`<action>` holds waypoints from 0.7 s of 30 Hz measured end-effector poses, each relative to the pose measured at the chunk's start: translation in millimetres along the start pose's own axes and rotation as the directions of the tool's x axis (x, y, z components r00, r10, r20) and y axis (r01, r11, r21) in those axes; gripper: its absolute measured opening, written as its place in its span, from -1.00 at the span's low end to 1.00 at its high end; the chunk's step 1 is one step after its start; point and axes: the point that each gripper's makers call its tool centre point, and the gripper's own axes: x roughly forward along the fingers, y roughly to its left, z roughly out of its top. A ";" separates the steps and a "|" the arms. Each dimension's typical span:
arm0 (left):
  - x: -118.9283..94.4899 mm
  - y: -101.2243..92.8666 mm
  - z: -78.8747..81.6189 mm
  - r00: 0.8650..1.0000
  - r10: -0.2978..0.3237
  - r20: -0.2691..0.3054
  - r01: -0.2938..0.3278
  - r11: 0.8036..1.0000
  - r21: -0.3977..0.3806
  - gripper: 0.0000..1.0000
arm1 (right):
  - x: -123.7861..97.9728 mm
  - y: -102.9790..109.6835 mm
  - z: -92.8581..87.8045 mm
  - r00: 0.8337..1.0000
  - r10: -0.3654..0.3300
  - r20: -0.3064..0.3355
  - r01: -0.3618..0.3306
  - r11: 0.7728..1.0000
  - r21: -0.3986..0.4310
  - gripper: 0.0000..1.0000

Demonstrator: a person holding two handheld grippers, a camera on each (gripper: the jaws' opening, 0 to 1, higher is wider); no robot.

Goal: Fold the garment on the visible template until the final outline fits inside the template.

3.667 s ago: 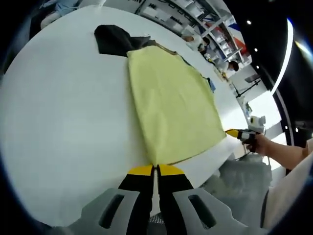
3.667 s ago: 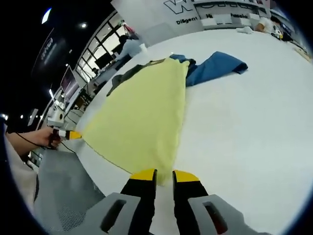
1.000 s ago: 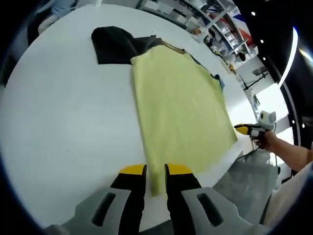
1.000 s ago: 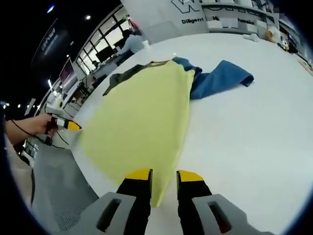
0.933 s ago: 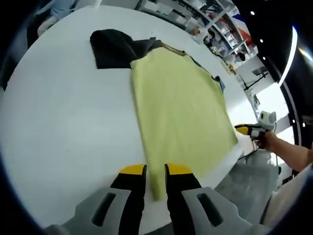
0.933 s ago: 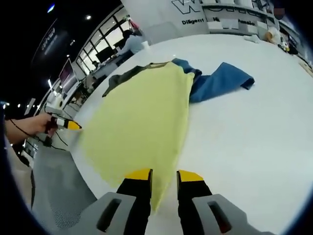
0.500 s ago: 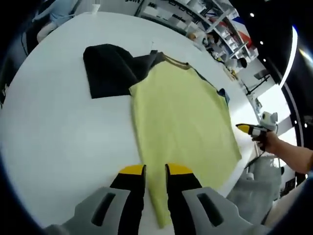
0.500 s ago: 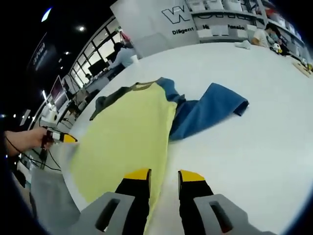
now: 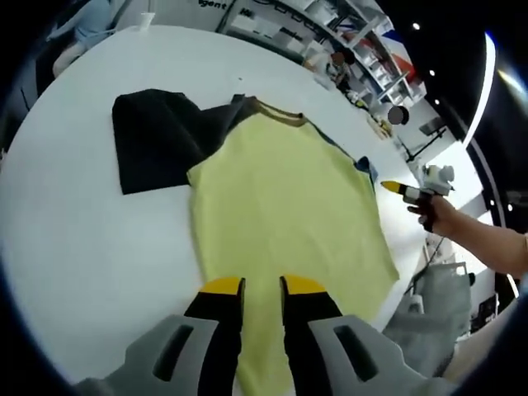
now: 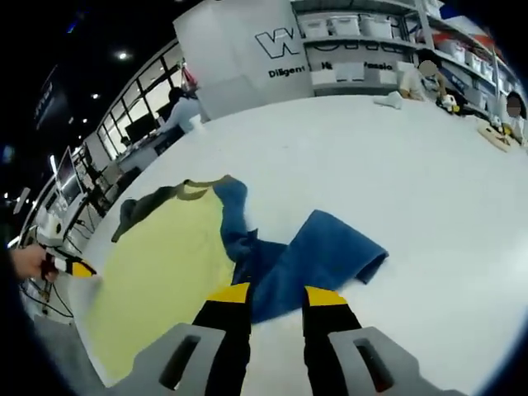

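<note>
A soft yellow garment [image 9: 289, 206] is lying flat on the smooth white counter [image 9: 74, 231], its body spreading as a broad panel with an olive-trimmed neckline at the far end. One dark charcoal sleeve [image 9: 153, 140] is lying out to the side as a blunt rectangle.

In the left gripper view, the left gripper [image 9: 262, 287] is hovering over the near hem, its yellow-tipped black jaws standing slightly apart with nothing between them. The right gripper [image 9: 396, 189] is showing at the far edge of the cloth, held in a person's hand [image 9: 437, 216].

The right gripper view is showing the other sleeve [image 10: 318, 256], a blue, rumpled, roughly rectangular flap lying on the counter [image 10: 396, 165] beside the yellow body [image 10: 161, 272]. The right gripper [image 10: 276, 294] is sitting just above this blue fabric, jaws parted and empty. At the far side, the left gripper [image 10: 73, 267] is appearing beside the garment's edge, its opening too small to tell. Shelving and a white wall with lettering [image 10: 285, 45] are standing behind the counter.
</note>
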 end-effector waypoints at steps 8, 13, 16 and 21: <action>-0.7 0.8 9.7 1.000 -0.006 0.018 0.006 1.000 -0.001 -0.69 | 25.4 -21.5 29.5 0.994 -0.105 0.016 0.105 0.994 -0.007 -0.62; -2.2 5.8 17.8 1.000 -0.001 0.028 0.001 1.000 -0.003 -0.69 | 36.1 -28.2 37.9 0.989 -0.145 0.013 0.146 0.989 -0.021 -0.61; -3.0 9.0 22.8 0.999 0.003 0.034 -0.002 1.000 -0.004 -0.69 | 43.7 -32.9 39.3 0.985 -0.171 -0.009 0.170 0.983 -0.062 -0.62; -3.3 14.3 28.8 0.999 0.008 0.043 -0.008 1.000 -0.011 -0.70 | 52.9 -42.9 38.3 0.974 -0.218 -0.053 0.211 0.971 -0.117 -0.68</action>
